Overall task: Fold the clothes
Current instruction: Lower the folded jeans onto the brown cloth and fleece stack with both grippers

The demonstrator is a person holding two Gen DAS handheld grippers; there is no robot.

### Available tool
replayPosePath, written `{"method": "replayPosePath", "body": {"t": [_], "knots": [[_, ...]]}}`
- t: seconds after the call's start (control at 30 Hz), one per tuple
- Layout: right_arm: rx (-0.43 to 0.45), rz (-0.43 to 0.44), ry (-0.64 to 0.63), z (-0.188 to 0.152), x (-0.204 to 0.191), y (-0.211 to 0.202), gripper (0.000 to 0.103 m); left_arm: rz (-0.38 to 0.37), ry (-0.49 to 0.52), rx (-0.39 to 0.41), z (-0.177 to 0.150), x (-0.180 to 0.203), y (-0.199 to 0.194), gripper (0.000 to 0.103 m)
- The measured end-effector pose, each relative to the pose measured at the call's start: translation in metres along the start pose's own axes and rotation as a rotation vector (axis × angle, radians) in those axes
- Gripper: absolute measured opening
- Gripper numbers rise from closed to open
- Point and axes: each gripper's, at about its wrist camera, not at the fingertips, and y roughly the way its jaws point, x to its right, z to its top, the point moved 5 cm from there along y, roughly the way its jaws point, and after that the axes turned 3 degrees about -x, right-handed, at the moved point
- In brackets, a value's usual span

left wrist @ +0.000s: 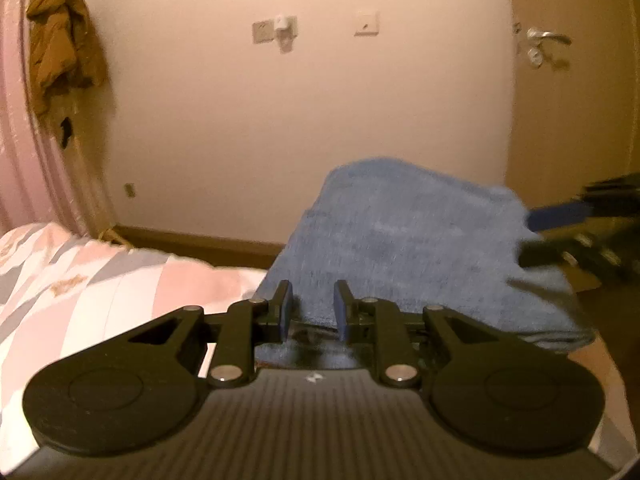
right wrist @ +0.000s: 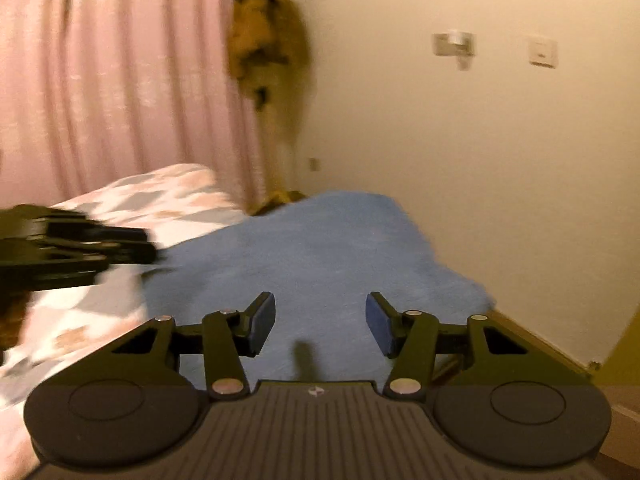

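The blue towel [left wrist: 404, 240] was a fuzzy terry-type cloth, thick and soft-edged, heaped in a rounded mound on the near right part of the bed. Its far edge rose up vs. the plain cream wall. In the right wrist view the same cloth [right wrist: 312, 256] spread as a broad lumpy sheet from the bed's edge toward the camera.

Left gripper [left wrist: 312, 312]: matte black plastic linkage w/ round metal pivot pins and flat blue pads. Its jaws stood apart w/ a narrow gap; towel fabric showed between and beyond the pads, but whether they pinched any was not clear. In the right wrist view this gripper [right wrist: 152, 250] came in blurred from the left, its tip at the towel's left edge.

Right gripper [right wrist: 320, 324]: same build, jaws spread wide, nothing between the pads, just above the cloth. In the left wrist view it [left wrist: 532, 232] was a dark blurred shape at the towel's right edge.

The bed cover [left wrist: 80, 280] was smooth, printed in pink, grey and white angular blocks. A pink pleated curtain [right wrist: 100, 80] hung far left; beside it hung a crumpled brown garment [right wrist: 264, 28]. Flat square wall plates [left wrist: 366, 24] sat on the far wall, and a metal lever door handle [left wrist: 548, 38] far right.
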Motion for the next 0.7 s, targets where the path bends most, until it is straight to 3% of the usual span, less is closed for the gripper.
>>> {"method": "replayPosePath", "body": {"t": [0.1,0.2,0.33,0.47,0.53,0.6,0.7], "knots": [[-0.024,0.031,-0.061,-0.019,-0.022,-0.010,0.066,0.044,-0.011,-0.020,0.000,0.005,0.005,0.018],[-0.062,0.020,-0.076,-0.041,-0.023,0.000,0.066,0.091,-0.014,-0.053,0.005,0.012,0.007,0.018],[-0.078,0.050,-0.051,-0.032,-0.016,0.000,0.066,0.168,-0.004,-0.165,0.024,0.021,0.005,0.019],[-0.095,0.068,0.004,-0.017,-0.009,-0.016,0.071,0.234,-0.037,-0.302,0.047,0.036,-0.013,0.048],[-0.105,0.061,0.054,-0.010,-0.003,-0.029,0.076,0.233,-0.078,-0.336,0.059,0.044,-0.027,0.055],[-0.117,0.056,0.098,-0.005,0.002,-0.042,0.080,0.228,-0.118,-0.361,0.072,0.050,-0.044,0.072],[-0.141,0.038,0.155,0.000,0.003,-0.063,0.087,0.226,-0.133,-0.363,0.086,0.061,-0.073,0.079]]}}
